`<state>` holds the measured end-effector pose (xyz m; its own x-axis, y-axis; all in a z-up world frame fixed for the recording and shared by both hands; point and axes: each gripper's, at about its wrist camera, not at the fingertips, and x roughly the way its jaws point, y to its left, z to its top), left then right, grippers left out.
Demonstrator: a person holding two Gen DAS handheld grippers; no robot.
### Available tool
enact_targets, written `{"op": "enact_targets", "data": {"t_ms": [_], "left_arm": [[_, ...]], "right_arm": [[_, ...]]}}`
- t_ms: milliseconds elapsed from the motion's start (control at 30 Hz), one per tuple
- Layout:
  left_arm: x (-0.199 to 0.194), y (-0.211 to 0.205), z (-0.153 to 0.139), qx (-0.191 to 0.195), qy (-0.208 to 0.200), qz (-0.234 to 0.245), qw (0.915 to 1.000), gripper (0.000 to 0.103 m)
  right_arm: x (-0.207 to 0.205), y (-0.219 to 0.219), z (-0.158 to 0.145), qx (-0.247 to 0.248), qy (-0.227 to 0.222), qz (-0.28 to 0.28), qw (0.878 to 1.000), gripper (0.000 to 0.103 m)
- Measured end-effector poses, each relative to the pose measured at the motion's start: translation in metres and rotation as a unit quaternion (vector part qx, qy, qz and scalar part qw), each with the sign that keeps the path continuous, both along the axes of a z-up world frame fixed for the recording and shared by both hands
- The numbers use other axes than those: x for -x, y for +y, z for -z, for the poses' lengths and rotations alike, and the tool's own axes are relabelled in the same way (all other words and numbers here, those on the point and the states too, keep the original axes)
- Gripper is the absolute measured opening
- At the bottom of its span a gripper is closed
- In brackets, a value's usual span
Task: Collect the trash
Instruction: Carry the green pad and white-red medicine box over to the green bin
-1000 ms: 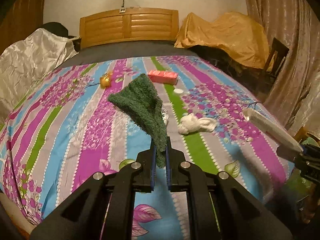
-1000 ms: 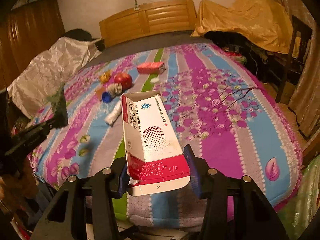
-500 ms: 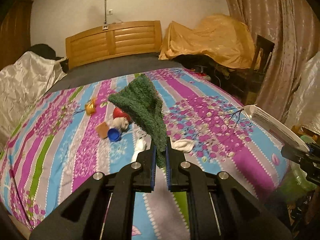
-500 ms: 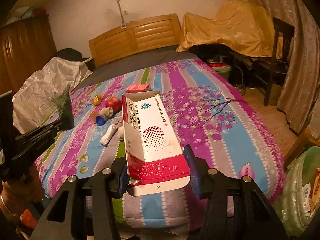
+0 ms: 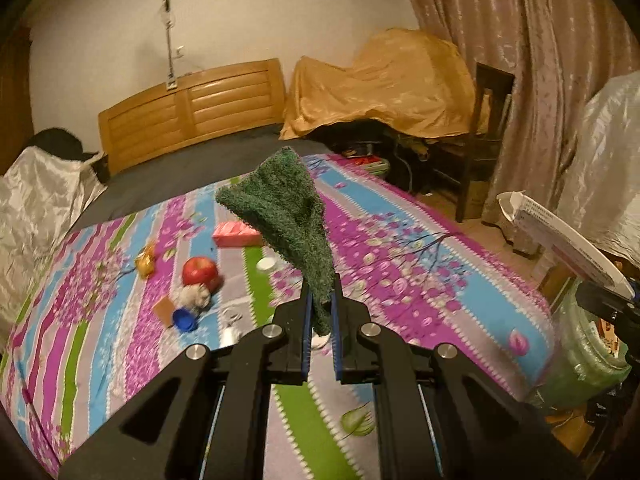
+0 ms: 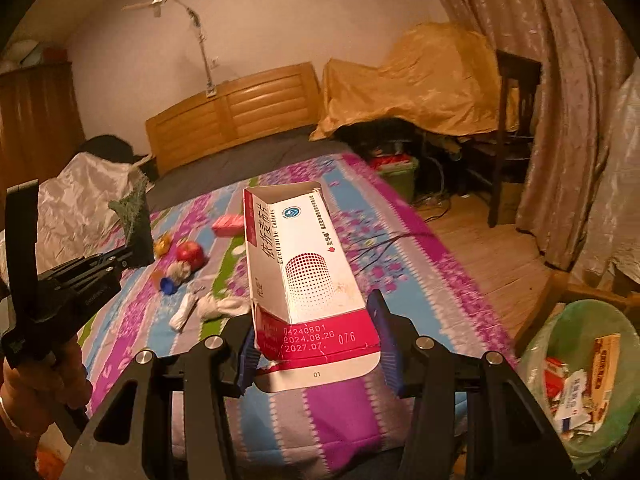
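While left claw (image 5: 321,322) pinches green cloth (image 5: 286,216) tight, right claw (image 6: 316,344), half-spread, clamps medicine carton (image 6: 304,264).

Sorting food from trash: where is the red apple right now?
The red apple lies on the bedspread, left of centre in both wrist views, between the gold wrapper and a white cap.

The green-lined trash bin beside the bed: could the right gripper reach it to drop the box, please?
Probably yes. The right gripper, shut on the medicine box, is off the bed's edge, and the bin stands open-topped beside it with nothing between.
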<state>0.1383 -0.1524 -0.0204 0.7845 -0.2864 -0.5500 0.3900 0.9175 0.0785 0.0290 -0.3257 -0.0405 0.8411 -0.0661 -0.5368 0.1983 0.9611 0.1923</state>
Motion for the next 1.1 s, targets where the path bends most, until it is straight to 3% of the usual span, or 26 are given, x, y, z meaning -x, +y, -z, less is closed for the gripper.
{"op": "enact_targets", "data": {"t_ms": [367,667,933,1100], "left_arm": [[0.008,-0.073,-0.016,-0.007,-0.023,0.068,0.9974,0.007],[0.019,-0.143,-0.026,-0.006,-0.036,0.136,0.99,0.007],[0.041,-0.22,-0.02,-0.022,-0.039,0.214,0.9758,0.007],[0.066,-0.269,-0.013,-0.037,-0.05,0.274,0.9598,0.007]], "right_arm": [[0.045,-0.068,-0.02,-0.003,-0.024,0.083,0.996,0.051],[0.098,-0.133,-0.031,0.001,-0.036,0.171,0.985,0.051],[0.166,-0.214,-0.032,-0.002,-0.03,0.287,0.958,0.051],[0.203,-0.255,-0.02,-0.018,-0.008,0.352,0.936,0.051]]}}
